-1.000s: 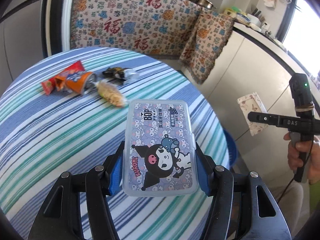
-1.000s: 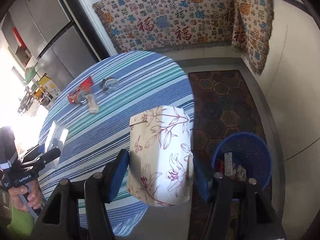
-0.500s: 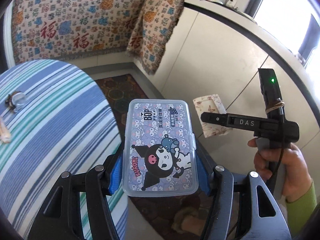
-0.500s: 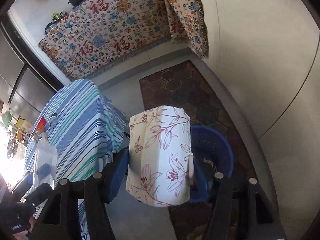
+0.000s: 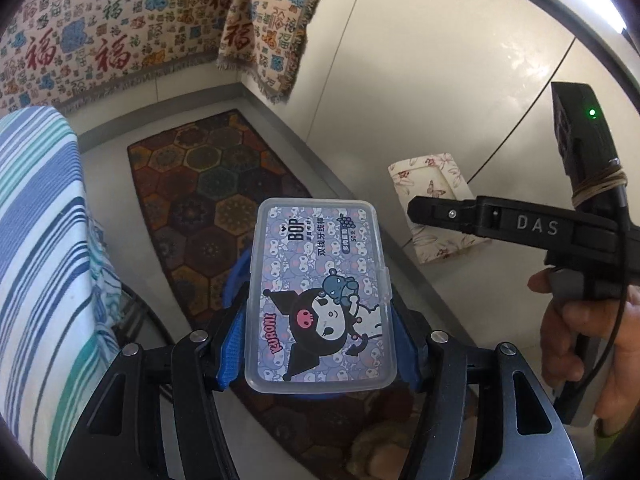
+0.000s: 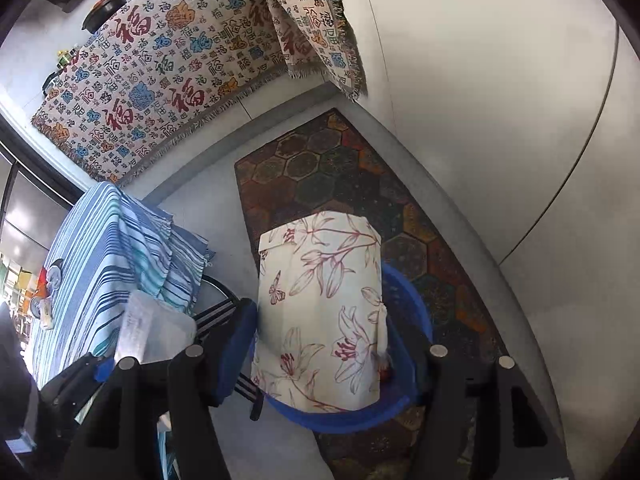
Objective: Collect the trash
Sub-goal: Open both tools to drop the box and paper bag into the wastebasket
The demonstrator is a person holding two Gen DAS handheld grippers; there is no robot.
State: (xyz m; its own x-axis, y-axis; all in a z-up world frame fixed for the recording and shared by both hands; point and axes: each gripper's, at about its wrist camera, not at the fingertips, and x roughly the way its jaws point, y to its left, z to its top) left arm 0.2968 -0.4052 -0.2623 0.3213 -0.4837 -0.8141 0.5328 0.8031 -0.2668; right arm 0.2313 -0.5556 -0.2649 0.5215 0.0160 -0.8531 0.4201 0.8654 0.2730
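The 2 tongs have swung off the table (image 6: 92,248) toward the floor. The left tongs (image 5: 316,320) are clenching the floss box (image 5: 320,300); the right tongs (image 6: 320,344) are gripping the floral box (image 6: 320,308) above the blue bin (image 6: 408,312), so dropping looks imminent.

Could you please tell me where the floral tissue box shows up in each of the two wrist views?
Left wrist: floral tissue box at right of centre, held out by the right gripper.
Right wrist: bottom centre, clamped between the blue fingers.
Shared landmark: hexagon-patterned rug.
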